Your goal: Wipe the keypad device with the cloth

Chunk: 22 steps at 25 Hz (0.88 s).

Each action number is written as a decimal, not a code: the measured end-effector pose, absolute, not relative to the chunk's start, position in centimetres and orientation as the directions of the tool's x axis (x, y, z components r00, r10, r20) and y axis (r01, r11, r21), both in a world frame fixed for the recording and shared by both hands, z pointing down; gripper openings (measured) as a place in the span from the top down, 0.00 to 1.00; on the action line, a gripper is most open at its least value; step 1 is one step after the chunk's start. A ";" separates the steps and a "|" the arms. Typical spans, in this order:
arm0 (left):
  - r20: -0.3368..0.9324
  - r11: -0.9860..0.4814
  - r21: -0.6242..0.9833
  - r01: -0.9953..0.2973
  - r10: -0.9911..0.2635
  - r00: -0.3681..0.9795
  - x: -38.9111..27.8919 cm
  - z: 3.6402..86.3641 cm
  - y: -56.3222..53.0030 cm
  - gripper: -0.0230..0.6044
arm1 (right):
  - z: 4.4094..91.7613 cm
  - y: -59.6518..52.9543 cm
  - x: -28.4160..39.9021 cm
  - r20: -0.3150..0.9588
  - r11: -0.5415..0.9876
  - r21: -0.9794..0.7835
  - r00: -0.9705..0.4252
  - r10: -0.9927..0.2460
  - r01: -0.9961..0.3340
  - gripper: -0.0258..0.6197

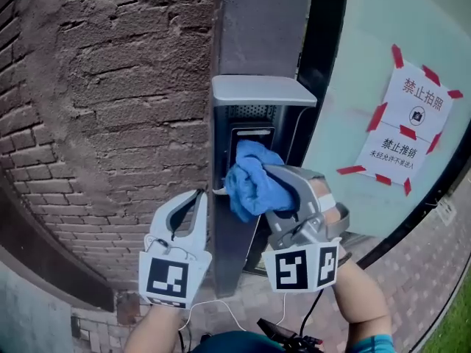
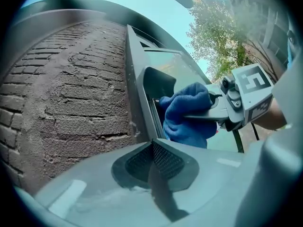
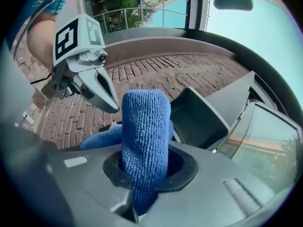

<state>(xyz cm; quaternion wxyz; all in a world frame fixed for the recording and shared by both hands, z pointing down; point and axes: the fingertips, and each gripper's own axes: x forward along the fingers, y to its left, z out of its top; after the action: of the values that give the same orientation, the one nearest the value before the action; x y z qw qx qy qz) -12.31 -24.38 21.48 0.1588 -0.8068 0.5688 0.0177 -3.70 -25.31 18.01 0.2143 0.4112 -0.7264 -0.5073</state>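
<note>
Our left gripper (image 1: 200,195) and right gripper (image 1: 268,193) are light grey plastic, each with 2 tapering fingers lined in dark grey. At 6 o'clock of each sits a white cube with black square markers: the left cube (image 1: 168,278) shows 1 face, the right cube (image 1: 305,267) 2. A thin white cable (image 1: 218,301) loops between the cubes, and a black cable (image 1: 312,309) drops from the right one toward 6 o'clock. A dark round screw (image 3: 101,57) sits at the left gripper's hinge. We wear a teal sleeve (image 1: 374,344).
</note>
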 end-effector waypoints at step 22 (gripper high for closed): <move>-0.130 -0.303 -0.257 -0.918 -0.930 0.344 -10.7 23.7 -24.8 0.98 | 17.4 -24.0 -2.9 -0.192 0.181 0.841 -0.594 -0.781 -0.509 0.88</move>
<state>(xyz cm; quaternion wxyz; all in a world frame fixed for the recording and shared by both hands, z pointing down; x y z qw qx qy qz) -10.72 -24.85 23.67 0.1439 -0.8069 0.5725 -0.0216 -2.89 -24.00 17.42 0.1425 0.4273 -0.7550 -0.4766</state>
